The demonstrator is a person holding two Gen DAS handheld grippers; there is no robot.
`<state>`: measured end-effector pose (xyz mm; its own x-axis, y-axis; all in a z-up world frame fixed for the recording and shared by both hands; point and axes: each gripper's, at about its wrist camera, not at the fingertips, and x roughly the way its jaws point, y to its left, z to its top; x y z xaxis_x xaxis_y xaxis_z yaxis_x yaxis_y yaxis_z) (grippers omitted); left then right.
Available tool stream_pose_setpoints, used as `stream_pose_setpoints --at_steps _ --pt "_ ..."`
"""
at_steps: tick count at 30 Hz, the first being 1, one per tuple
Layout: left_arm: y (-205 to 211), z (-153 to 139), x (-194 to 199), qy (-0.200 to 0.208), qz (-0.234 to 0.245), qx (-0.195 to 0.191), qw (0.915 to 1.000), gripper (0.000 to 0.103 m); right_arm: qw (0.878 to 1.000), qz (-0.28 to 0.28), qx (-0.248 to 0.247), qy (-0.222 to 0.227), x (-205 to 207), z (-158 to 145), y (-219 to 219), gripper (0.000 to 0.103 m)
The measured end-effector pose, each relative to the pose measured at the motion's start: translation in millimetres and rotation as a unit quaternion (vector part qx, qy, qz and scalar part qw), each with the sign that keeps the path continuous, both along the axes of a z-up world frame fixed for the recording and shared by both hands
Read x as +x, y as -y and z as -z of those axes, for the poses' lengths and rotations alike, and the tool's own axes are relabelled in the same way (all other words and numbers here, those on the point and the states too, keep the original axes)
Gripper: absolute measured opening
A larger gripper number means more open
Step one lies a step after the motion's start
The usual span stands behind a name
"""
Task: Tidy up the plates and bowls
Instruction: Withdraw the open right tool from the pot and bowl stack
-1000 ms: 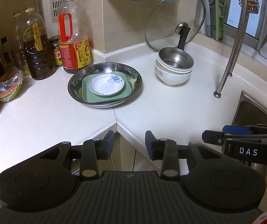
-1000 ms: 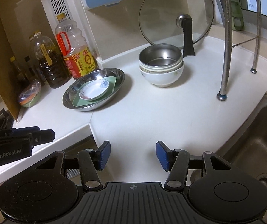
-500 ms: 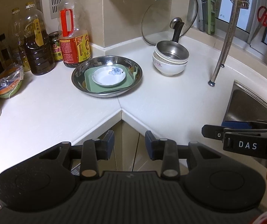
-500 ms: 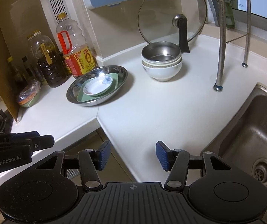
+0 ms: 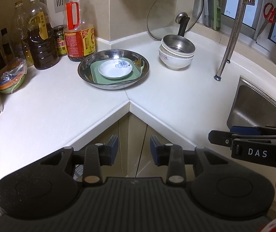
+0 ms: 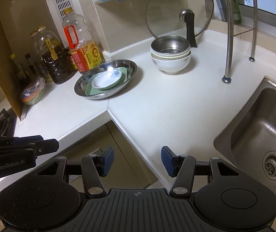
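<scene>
From the left wrist view, the left gripper (image 5: 133,147) hangs off the counter's edge, jaws partly apart and empty. The small white plate (image 5: 115,69) lies on a green square plate (image 5: 99,76) inside the steel basin (image 5: 143,65), with the stacked bowls (image 5: 175,57) apart to its right (a steel one on top).

From the right wrist view, the right gripper (image 6: 137,161) is wider apart, also empty. The sorting looks finished; no further grasp seems called for.

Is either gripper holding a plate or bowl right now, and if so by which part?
Nothing is held. The left gripper and the right gripper both stand open and empty, short of the counter edge.
</scene>
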<state>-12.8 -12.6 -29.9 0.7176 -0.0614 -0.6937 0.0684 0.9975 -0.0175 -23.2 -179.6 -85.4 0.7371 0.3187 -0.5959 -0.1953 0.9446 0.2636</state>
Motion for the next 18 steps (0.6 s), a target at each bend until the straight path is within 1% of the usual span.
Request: stream_pose_setpoints --at_steps 9,18 --pt "9.5 1.1 13.7 -0.003 -0.003 0.0 1.0 0.033 1.0 -0.003 0.0 -0.002 8.4 1.3 4.4 0.054" --pt "30.1 2.5 45.3 -0.005 -0.005 -0.001 1.0 0.033 1.0 -0.01 0.001 -0.004 40.7 1.2 31.3 0.054"
